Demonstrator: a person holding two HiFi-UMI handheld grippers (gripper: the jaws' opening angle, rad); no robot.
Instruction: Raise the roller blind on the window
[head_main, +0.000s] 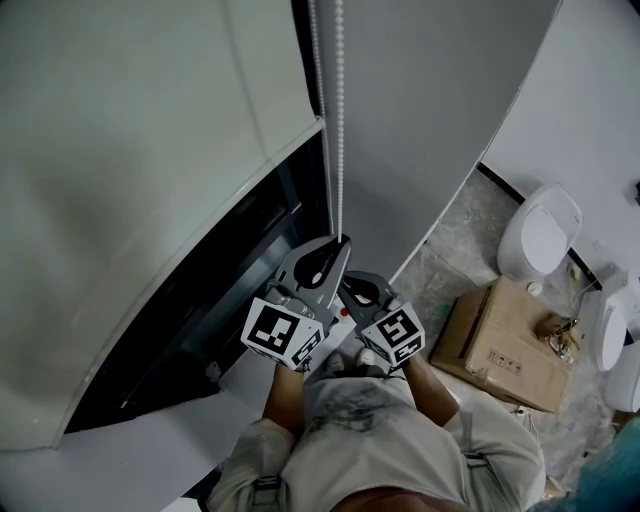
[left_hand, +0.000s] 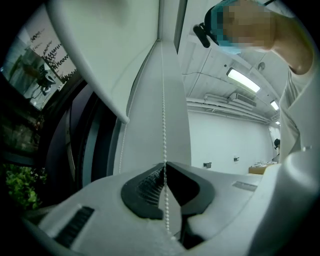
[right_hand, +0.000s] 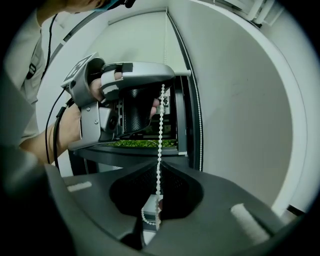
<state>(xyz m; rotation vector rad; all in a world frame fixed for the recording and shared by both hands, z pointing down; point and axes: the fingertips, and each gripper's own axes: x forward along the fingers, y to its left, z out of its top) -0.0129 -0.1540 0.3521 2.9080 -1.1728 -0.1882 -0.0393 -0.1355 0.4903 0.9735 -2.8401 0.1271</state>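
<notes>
Fingers (left_hand: 144, 188), left gripper (left_hand: 164, 164) and right gripper (right_hand: 159, 165), pinch chain (left_hand: 163, 125).

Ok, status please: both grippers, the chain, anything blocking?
Left gripper shut on bead chain, right gripper shut on it just below. Blind partly down, window showing under it. Nothing blocking the chain.

Roller blind (head_main: 130, 150) left of bead chain (head_main: 339, 120). Left claw (head_main: 340, 242) pinched on bead chain, directly above right claw (head_main: 347, 288), pinched on it too. Cardboard box (head_main: 505, 345) on floor (head_main: 450, 250), right; toilet (head_main: 540, 235) behind box, against wall (head_main: 590, 120).
</notes>
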